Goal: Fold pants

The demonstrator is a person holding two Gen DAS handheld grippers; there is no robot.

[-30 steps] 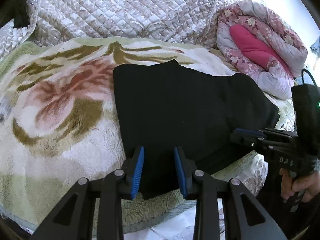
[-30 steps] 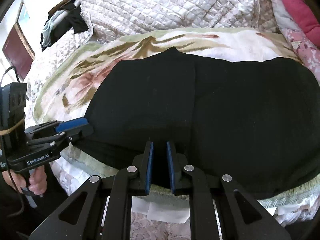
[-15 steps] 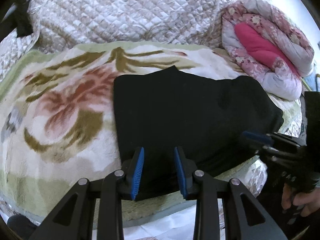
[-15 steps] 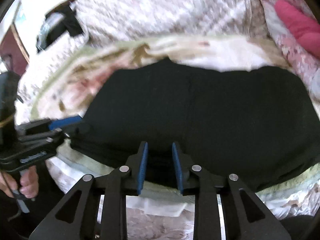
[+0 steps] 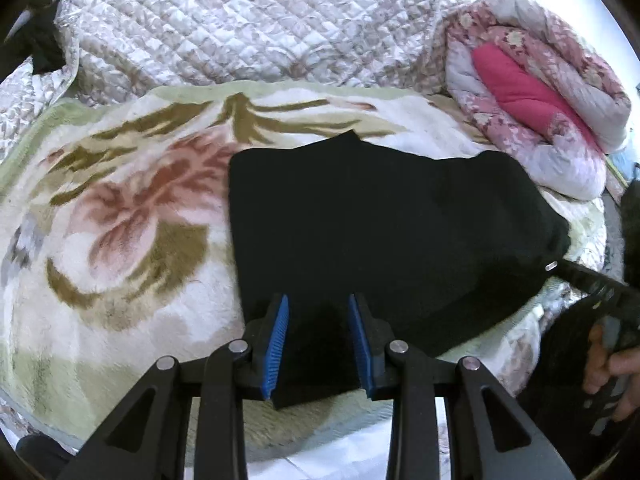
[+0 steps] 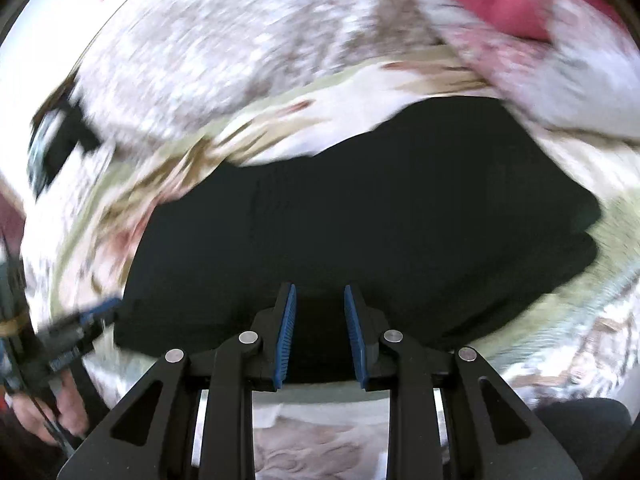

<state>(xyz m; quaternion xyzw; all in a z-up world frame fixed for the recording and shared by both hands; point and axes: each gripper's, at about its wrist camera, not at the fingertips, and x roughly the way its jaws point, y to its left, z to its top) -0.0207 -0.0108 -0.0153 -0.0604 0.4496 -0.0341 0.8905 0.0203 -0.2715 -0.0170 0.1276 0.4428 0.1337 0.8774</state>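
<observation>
Black pants (image 5: 380,220) lie folded into a broad flat rectangle on a flowered blanket (image 5: 120,220). My left gripper (image 5: 318,300) hangs over their near left corner. Its blue pads stand apart, with dark cloth showing in the gap and no visible pinch. In the blurred right wrist view, my right gripper (image 6: 320,290) is open above the near edge of the pants (image 6: 360,220). Nothing is squeezed between its pads. The right gripper's finger (image 5: 576,274) reaches the pants' right corner in the left wrist view. The left gripper (image 6: 88,316) shows as a smear at the pants' left corner.
A quilted pale cover (image 5: 240,20) is heaped behind the blanket. A rolled pink flowered duvet (image 5: 540,92) lies at the back right. The bed's front edge runs just under both grippers. A hand (image 5: 604,360) grips the right tool's handle.
The right gripper's pads, nearly together on the pants' near edge, have spread apart. That gripper has swung and rolled, blurring its view. The left gripper has barely shifted, and the pants lie as before.
</observation>
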